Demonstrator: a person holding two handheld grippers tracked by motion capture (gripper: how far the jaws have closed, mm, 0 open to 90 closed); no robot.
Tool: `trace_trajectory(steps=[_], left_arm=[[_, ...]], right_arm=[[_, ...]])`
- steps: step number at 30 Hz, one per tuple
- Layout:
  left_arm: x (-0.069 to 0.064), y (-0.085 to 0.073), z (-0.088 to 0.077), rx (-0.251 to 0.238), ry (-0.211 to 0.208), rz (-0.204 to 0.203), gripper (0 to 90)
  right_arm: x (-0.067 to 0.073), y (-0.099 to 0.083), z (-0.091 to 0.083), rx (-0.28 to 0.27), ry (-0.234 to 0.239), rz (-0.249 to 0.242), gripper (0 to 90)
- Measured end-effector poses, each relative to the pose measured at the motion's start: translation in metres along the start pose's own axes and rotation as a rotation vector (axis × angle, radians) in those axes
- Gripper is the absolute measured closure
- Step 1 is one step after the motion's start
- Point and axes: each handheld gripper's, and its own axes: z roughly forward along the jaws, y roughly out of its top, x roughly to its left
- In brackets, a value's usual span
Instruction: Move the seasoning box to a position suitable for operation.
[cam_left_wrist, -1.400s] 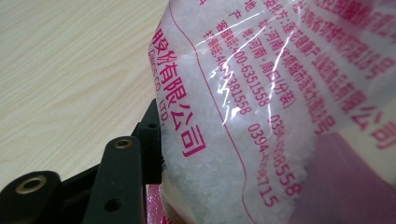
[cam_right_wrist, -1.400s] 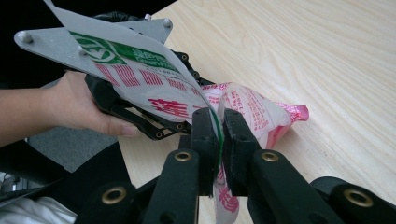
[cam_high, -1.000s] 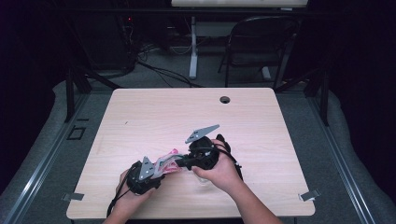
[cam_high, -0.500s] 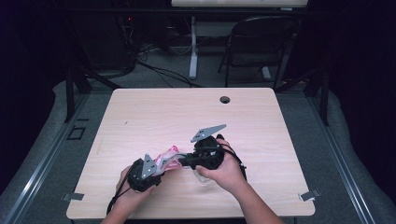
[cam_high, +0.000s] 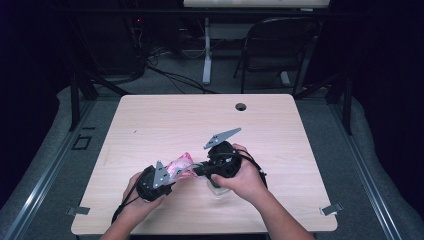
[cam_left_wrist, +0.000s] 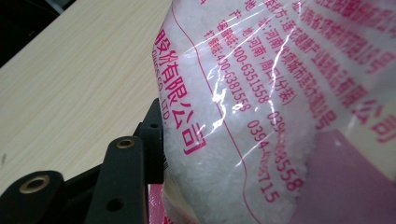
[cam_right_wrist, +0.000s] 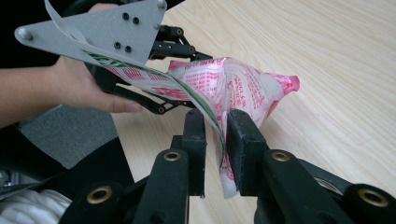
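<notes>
A clear plastic bag (cam_high: 181, 164) of white granules with pink print hangs between both grippers, just above the light wooden table (cam_high: 200, 120). My left gripper (cam_high: 171, 173) is shut on the bag (cam_left_wrist: 243, 93), one black finger (cam_left_wrist: 140, 158) pressing into its side. My right gripper (cam_right_wrist: 217, 126) faces it from the right. Its jaws have just been opening and now stand open a little, the bag's (cam_right_wrist: 238, 84) thin edge hanging loosely between them. Farther off in the right gripper view, the left gripper (cam_right_wrist: 173, 74) holds the bag's other side under its grey plate (cam_right_wrist: 107, 28).
The table has a round cable hole (cam_high: 241, 106) near its far edge. A folding chair (cam_high: 280, 45) and a desk leg (cam_high: 206, 55) stand on the dark floor beyond. Something small and clear lies on the table under the right hand (cam_high: 217, 192).
Both hands stay almost where they were. The right gripper's grey plate has shifted slightly to the right and up, and the bag still hangs between the two grippers.
</notes>
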Motion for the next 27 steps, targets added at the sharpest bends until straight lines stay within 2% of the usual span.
trace_trajectory(steps=[7,10,16,21,27], left_arm=[[0.007,0.007,0.0,0.008,-0.005,0.033,54.1],[0.01,0.011,-0.001,0.025,-0.005,0.072,54.1],[0.015,0.016,-0.001,0.036,-0.004,0.119,54.2],[0.017,0.019,0.001,0.036,-0.003,0.138,54.2],[0.018,0.023,0.002,0.044,-0.013,0.162,54.3]], right_arm=[[-0.001,0.009,-0.004,0.046,-0.004,-0.015,78.6],[-0.001,0.012,-0.004,0.081,-0.005,-0.023,79.5],[-0.003,0.015,-0.005,0.118,-0.001,-0.021,84.8],[-0.005,0.016,-0.003,0.126,0.003,-0.012,88.3],[-0.006,0.018,-0.005,0.16,-0.004,-0.016,89.5]])
